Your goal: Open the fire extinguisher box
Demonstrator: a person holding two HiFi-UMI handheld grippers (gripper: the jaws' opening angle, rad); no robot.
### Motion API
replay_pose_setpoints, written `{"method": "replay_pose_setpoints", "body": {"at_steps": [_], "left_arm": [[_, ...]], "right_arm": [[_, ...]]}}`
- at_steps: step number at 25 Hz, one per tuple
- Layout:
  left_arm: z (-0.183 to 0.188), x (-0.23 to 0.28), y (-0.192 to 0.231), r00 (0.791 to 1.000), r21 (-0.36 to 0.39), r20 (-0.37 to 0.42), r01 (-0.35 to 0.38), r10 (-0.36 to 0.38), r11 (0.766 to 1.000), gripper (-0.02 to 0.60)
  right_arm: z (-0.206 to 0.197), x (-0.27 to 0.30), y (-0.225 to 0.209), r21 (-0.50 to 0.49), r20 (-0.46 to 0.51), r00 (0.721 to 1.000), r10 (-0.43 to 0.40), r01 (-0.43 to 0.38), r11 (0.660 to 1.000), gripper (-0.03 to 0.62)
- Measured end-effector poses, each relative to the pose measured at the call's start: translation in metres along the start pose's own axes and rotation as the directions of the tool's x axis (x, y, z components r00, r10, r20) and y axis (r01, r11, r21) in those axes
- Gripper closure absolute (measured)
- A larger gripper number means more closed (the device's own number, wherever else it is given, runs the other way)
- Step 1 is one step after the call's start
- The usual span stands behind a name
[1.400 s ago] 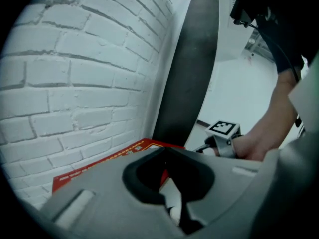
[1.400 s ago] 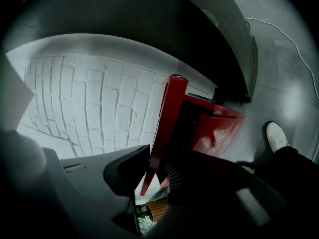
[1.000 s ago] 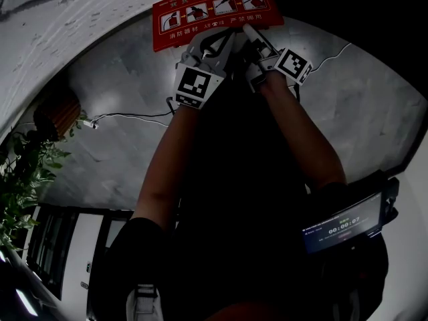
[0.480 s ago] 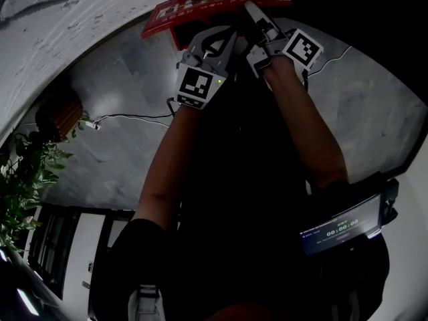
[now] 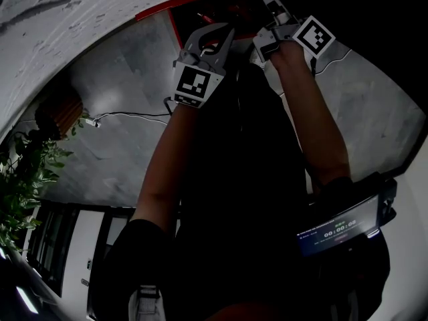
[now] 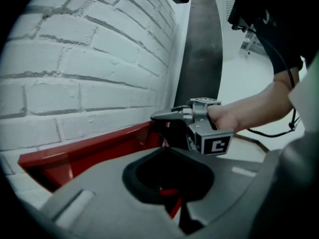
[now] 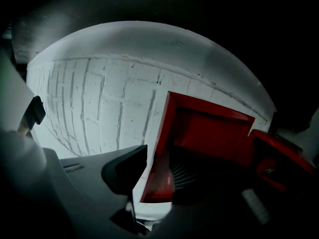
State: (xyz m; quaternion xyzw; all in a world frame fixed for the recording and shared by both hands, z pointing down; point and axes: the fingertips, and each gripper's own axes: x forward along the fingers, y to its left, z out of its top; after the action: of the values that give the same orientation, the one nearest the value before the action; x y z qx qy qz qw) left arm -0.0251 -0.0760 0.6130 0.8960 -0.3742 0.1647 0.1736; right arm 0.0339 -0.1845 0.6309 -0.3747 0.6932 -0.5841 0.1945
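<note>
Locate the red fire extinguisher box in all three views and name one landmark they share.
Head view: fire extinguisher box at the top edge, centre, seen only as thin red edges.
Left gripper view: a red band at lower left, under the bricks.
Right gripper view: centre right, open with a dark inside.
Shared landmark: the white brick wall next to the box.

Fire extinguisher box [image 7: 214, 128] against brick wall [image 7: 99, 103], left gripper [image 5: 214, 37] beside right gripper [image 6: 159, 124] before it
</note>
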Motion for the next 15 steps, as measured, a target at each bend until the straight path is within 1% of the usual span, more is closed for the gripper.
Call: {"method": "replay_pose_setpoints", "body": {"at_steps": [1, 3, 5, 6, 8, 10, 11, 13, 15], "left_arm": [[-0.001, -0.001, 0.002, 1.000, -0.002, 0.000, -0.002, 0.002, 1.000, 0.581], [-0.001, -0.003, 0.006, 1.000, -0.008, 0.001, -0.007, 0.007, 1.000, 0.581], [-0.001, -0.004, 0.008, 1.000, -0.015, 0.003, -0.012, 0.012, 1.000, 0.581], [-0.001, -0.004, 0.009, 1.000, -0.018, 0.005, -0.014, 0.014, 1.000, 0.581], [0.002, -0.005, 0.010, 1.000, -0.017, 0.011, -0.021, 0.022, 1.000, 0.581], [0.005, -0.006, 0.012, 0.999, -0.014, 0.020, -0.031, 0.031, 0.999, 0.581], [0.008, -0.006, 0.012, 0.999, -0.013, 0.025, -0.034, 0.035, 0.999, 0.581], [0.013, -0.009, 0.013, 0.998, -0.013, 0.034, -0.043, 0.043, 0.999, 0.581], [0.018, -0.016, 0.014, 0.997, -0.020, 0.044, -0.056, 0.057, 0.998, 0.581]], "right_arm": [[0.002, 0.002, 0.001, -0.008, 0.003, 1.000, 0.003, -0.003, 1.000, 0.462], [0.004, 0.005, 0.005, -0.029, 0.010, 1.000, 0.016, -0.016, 0.999, 0.423], [0.007, 0.008, 0.009, -0.055, 0.015, 0.999, 0.029, -0.028, 0.998, 0.403], [0.008, 0.008, 0.010, -0.058, 0.017, 0.999, 0.030, -0.029, 0.998, 0.390], [0.007, 0.008, 0.009, -0.023, 0.021, 0.999, 0.027, -0.026, 0.999, 0.393], [0.004, 0.006, 0.012, 0.013, 0.018, 0.999, 0.040, -0.040, 0.999, 0.414], [0.002, 0.005, 0.015, 0.012, 0.009, 0.999, 0.051, -0.051, 0.999, 0.422], [-0.002, -0.001, 0.026, -0.020, -0.016, 0.997, 0.080, -0.081, 0.997, 0.441], [-0.008, -0.011, 0.042, -0.059, -0.043, 0.992, 0.121, -0.123, 0.991, 0.497]]}}
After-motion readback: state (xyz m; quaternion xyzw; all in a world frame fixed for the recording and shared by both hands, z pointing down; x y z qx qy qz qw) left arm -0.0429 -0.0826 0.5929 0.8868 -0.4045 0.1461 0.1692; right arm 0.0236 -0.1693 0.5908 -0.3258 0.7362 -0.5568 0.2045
